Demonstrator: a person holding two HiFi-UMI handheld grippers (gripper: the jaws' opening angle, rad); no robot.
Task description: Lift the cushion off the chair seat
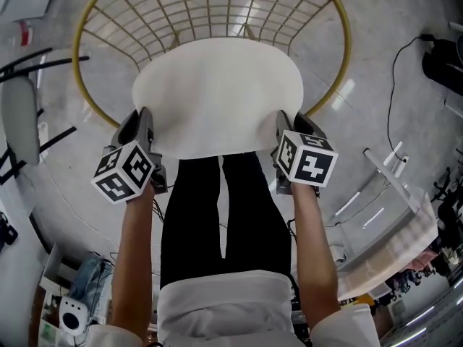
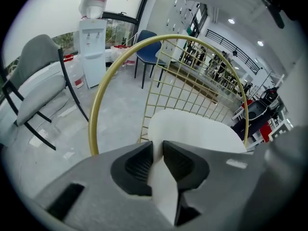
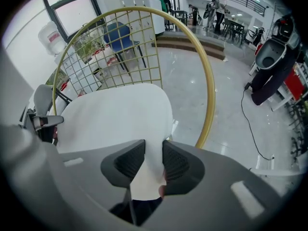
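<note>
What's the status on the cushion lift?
Left gripper shut on cushion edge; right gripper same. Cushion over the gold wire chair. Nothing seen in the way.

Open office hall, judging by the water cooler [image 2: 93,49], blue chair [image 3: 121,34], polished floor [image 3: 226,95], wide steps [image 3: 192,46] and far tables [image 3: 234,29].

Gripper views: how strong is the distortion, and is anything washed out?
Left gripper view: heavy fisheye, black corners, cushion flat white without texture. Right gripper view: same fisheye and dark border; lights glint on the glossy floor. Head view: sharp, milder bending.
</note>
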